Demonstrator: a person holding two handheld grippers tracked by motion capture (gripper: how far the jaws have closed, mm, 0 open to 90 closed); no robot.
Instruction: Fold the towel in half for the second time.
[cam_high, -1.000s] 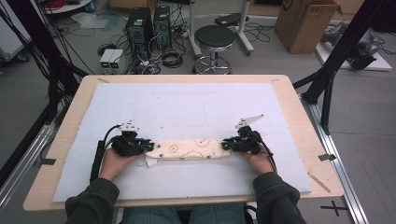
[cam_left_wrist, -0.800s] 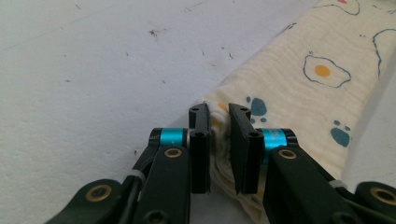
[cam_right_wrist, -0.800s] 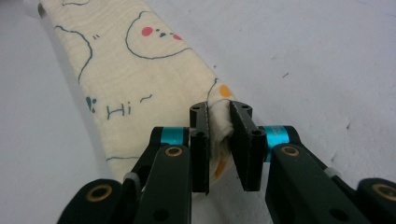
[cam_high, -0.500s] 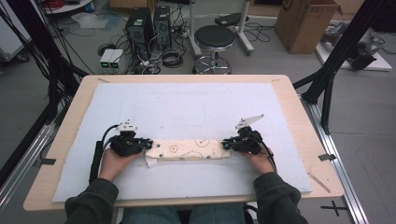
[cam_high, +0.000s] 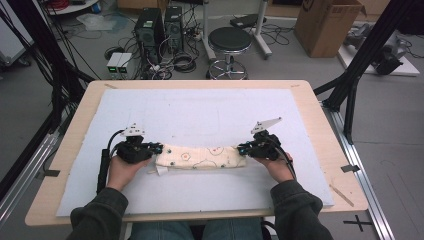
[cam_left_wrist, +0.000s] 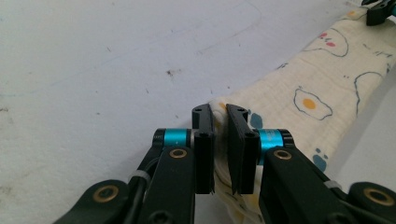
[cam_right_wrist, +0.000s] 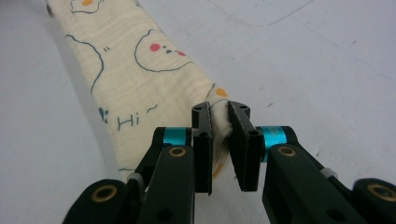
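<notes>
Near the front of the table | folded cloth (cam_high: 200, 157): long soft band, crinkled cream weave printed with eggs; folding looks largely done | left gripper (cam_left_wrist: 219, 116) and right gripper (cam_right_wrist: 220, 114) each pinch an end; next fold or lift remains | white mat (cam_high: 200, 115) matte, scuffed

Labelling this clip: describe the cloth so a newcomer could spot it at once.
On the white mat covering the wooden table, look near the person's edge, between the two black handheld grippers. The cream folded cloth lies there as a long strip, one end pinched in each gripper. Its fried-egg and cartoon-face prints set it apart from the plain mat.
</notes>
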